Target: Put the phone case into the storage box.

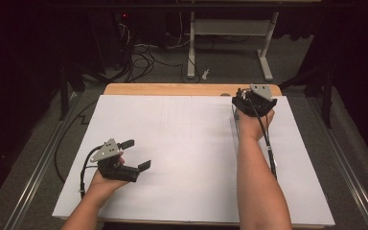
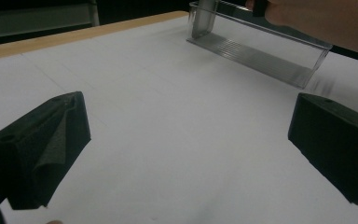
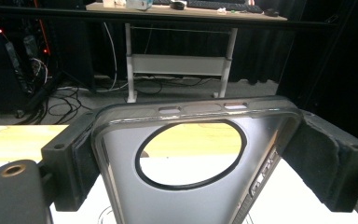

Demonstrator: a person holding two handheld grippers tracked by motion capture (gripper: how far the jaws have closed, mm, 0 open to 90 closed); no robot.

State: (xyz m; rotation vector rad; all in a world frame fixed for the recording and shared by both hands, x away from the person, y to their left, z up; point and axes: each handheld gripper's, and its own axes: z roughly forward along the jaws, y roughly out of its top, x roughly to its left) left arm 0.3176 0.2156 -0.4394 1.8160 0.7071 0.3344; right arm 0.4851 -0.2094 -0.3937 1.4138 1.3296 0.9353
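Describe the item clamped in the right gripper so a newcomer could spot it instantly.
Start at the white sheet covering the table, then go to its far right corner. There the right gripper clamps a clear phone case by its sides. Its large round camera hole sets it apart.

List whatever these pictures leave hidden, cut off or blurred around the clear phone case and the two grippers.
- Clear phone case: in the right gripper view its lower part runs off the bottom edge.
- The same case in the high view: the right gripper and the hand cover it, so its shape is lost.
- In the left gripper view the case's near end is motion-blurred, and its far corner sits behind the hand.
- Left gripper: open, holding nothing.
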